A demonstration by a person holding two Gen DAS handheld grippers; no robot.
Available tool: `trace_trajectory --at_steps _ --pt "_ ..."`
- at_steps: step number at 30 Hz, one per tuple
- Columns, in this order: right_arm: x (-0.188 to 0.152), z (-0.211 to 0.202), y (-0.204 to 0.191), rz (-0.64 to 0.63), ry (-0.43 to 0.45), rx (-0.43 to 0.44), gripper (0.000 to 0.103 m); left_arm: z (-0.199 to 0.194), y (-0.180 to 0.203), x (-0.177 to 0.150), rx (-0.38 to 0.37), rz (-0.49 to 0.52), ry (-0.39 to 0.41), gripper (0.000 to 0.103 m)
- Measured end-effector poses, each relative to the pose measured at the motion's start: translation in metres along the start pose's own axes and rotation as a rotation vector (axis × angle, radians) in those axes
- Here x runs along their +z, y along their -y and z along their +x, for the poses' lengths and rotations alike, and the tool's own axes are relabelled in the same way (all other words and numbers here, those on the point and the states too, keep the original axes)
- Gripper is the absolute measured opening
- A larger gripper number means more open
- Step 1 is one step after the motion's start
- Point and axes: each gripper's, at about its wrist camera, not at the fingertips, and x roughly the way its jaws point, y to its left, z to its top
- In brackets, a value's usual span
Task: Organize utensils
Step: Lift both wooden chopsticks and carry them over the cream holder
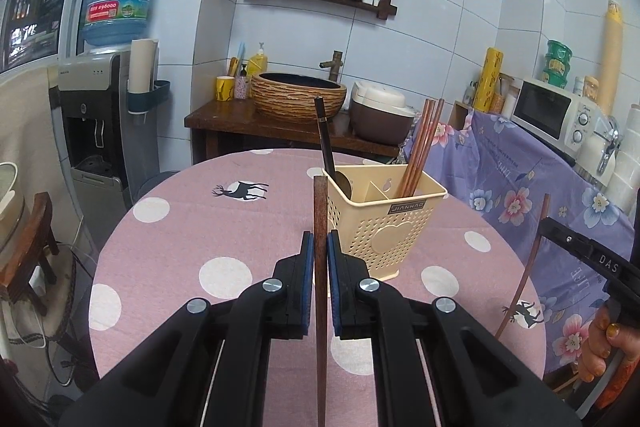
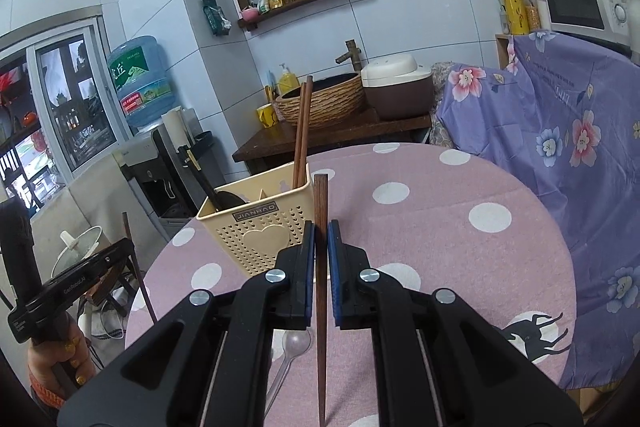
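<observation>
I have a wooden chopstick in each hand, so I judge I am midway through the transfer step: carrying a pair toward the cream utensil basket (image 1: 382, 215) that stands on the pink dotted counter (image 1: 224, 227). My left gripper (image 1: 319, 247) has its fingers pinching one chopstick (image 1: 320, 211) upright, its blunt end just short of the basket's near corner. My right gripper (image 2: 319, 239) pinches the other chopstick (image 2: 321, 211) the same way, just beside the basket's right wall. The basket already holds several chopsticks (image 1: 424, 143) in its right-hand compartment and a dark ladle (image 1: 330, 155) in its left-hand one. A clear plastic spoon (image 2: 290, 351) lies on the counter on the near side of the basket, below my right gripper, not yet picked up. The next move, as I read it, calls for lifting each stick above the basket's rim, tipping it point-down over the chopstick compartment and releasing; the spoon comes afterwards.
</observation>
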Motion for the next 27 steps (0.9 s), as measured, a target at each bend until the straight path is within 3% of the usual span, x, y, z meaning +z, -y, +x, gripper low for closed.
trace_trajectory --at_steps 16,21,27 --pt "0.024 -0.006 -0.015 -0.063 0.036 0.028 0.007 -0.010 -0.002 0.018 -0.029 -0.010 0.037 0.008" --pt "0.053 -0.007 -0.030 -0.109 0.050 0.060 0.007 -0.015 0.002 0.043 -0.082 -0.023 0.061 0.008" --pt "0.113 -0.008 -0.056 -0.156 0.100 0.088 0.007 -0.019 0.016 0.097 -0.173 -0.012 0.085 0.008"
